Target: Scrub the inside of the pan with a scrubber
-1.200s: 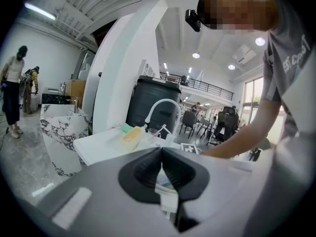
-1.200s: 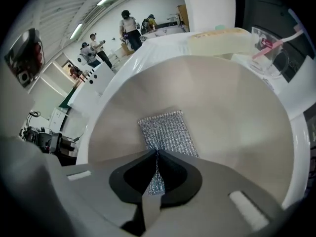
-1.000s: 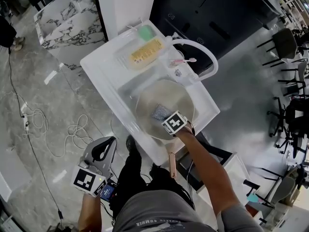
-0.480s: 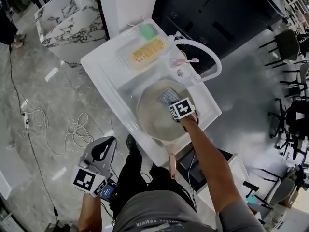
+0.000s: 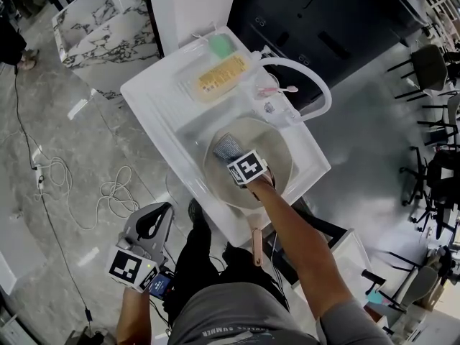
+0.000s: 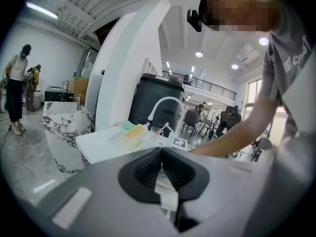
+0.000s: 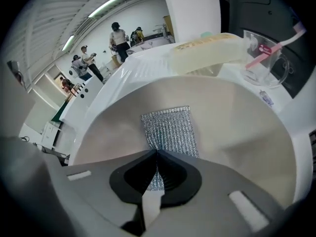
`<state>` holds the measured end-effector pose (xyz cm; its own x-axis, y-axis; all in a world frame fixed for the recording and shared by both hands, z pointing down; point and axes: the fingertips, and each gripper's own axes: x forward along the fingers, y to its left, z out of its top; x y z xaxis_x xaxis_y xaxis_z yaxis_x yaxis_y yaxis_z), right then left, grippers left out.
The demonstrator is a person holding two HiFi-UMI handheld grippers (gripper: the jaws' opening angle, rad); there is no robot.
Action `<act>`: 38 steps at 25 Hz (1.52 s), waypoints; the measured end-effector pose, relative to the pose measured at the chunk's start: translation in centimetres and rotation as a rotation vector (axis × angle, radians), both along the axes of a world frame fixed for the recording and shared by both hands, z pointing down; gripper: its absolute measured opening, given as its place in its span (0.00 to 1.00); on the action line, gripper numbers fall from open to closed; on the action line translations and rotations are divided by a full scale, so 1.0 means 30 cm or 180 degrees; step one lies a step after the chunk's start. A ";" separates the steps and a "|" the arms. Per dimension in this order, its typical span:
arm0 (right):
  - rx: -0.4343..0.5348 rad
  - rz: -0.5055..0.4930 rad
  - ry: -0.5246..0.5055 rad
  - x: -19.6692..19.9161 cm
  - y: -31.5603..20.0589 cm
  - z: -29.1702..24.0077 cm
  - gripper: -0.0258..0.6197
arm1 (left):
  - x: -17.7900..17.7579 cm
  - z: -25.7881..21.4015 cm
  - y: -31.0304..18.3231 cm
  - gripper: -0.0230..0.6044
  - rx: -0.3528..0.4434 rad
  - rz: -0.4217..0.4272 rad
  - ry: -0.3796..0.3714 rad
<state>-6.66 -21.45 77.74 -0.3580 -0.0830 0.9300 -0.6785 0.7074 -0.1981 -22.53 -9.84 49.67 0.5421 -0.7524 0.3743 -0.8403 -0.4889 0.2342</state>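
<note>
A pale beige pan (image 5: 277,165) sits in the white sink (image 5: 187,131), its copper handle (image 5: 256,243) pointing toward me. My right gripper (image 5: 233,157) reaches steeply down into the pan, shut on a silver mesh scrubber (image 5: 226,146) that lies flat against the pan's inner left side. In the right gripper view the scrubber (image 7: 168,127) runs from the closed jaws of the gripper (image 7: 157,153) out over the pan's floor (image 7: 232,122). My left gripper (image 5: 158,220) hangs low beside my leg, away from the sink. Its jaws meet with nothing between them in the left gripper view (image 6: 160,149).
Behind the sink lie a yellow bottle (image 5: 218,76), a green sponge (image 5: 220,45) and a glass with a pink toothbrush (image 5: 272,92). A white faucet arch (image 5: 316,81) curves over the pan's far right. Cables (image 5: 108,192) trail on the floor at left. People stand far off.
The right gripper swept the scrubber from the pan's middle to its far right side, then back across to the left. The left gripper has stayed where it was.
</note>
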 end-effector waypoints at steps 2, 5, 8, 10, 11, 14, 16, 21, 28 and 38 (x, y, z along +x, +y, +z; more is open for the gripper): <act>-0.0063 -0.0142 -0.0018 -0.026 0.058 0.005 0.06 | -0.003 0.000 0.004 0.04 0.0002 -0.0008 0.0001; -0.0133 -0.0359 -0.0023 -0.036 0.129 0.003 0.06 | -0.001 0.000 0.008 0.04 0.0003 -0.0011 0.0010; -0.0261 -0.0599 0.0076 0.002 0.188 -0.002 0.06 | 0.008 -0.003 0.007 0.04 0.0004 -0.0003 0.0020; -0.0318 -0.0761 0.0219 0.048 0.217 0.006 0.06 | 0.015 -0.005 0.005 0.04 0.0010 0.0005 0.0030; -0.0330 -0.0808 0.0287 0.075 0.223 0.011 0.06 | 0.020 -0.006 0.004 0.04 0.0014 0.0011 0.0034; -0.0321 -0.0735 0.0468 0.168 0.206 0.024 0.06 | 0.032 -0.007 -0.005 0.04 0.0015 0.0033 0.0038; -0.0288 -0.0552 0.0543 0.230 0.169 0.027 0.06 | 0.038 -0.003 -0.012 0.04 0.0003 0.0048 0.0036; -0.0100 -0.0090 0.0593 0.333 0.030 0.027 0.06 | 0.050 0.012 -0.020 0.04 -0.0016 0.0079 0.0041; 0.0024 0.0128 0.0565 0.315 -0.106 0.050 0.06 | 0.030 0.024 -0.024 0.04 -0.0041 0.0063 0.0017; -0.0038 -0.0130 0.0245 0.120 -0.079 0.042 0.06 | 0.006 0.048 -0.013 0.04 -0.0081 -0.0011 0.0033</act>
